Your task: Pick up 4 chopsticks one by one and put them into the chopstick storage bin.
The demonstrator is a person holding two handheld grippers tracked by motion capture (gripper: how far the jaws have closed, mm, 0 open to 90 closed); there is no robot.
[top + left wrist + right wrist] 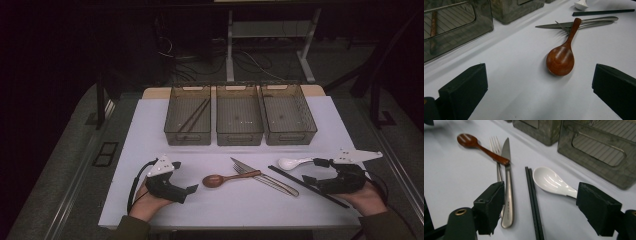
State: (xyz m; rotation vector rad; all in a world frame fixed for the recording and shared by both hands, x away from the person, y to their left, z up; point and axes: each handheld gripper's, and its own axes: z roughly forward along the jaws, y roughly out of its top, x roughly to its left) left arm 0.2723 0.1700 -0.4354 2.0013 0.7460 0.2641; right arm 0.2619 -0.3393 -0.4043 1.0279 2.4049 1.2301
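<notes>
white spoon lies on the table just beside the black chopsticks, in front of the right tray. right gripper gaping, nothing held, straddling chopsticks & spoon handle. risk: closing here could nip both or knock the sticks. left gripper released too, wood spoon ahead, its handle resting on knife & fork; lifting it could drag them.

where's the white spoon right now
In the high view the white spoon lies on the table's right side, just ahead of the right gripper, beside the black chopsticks and below the rightmost bin.
</notes>
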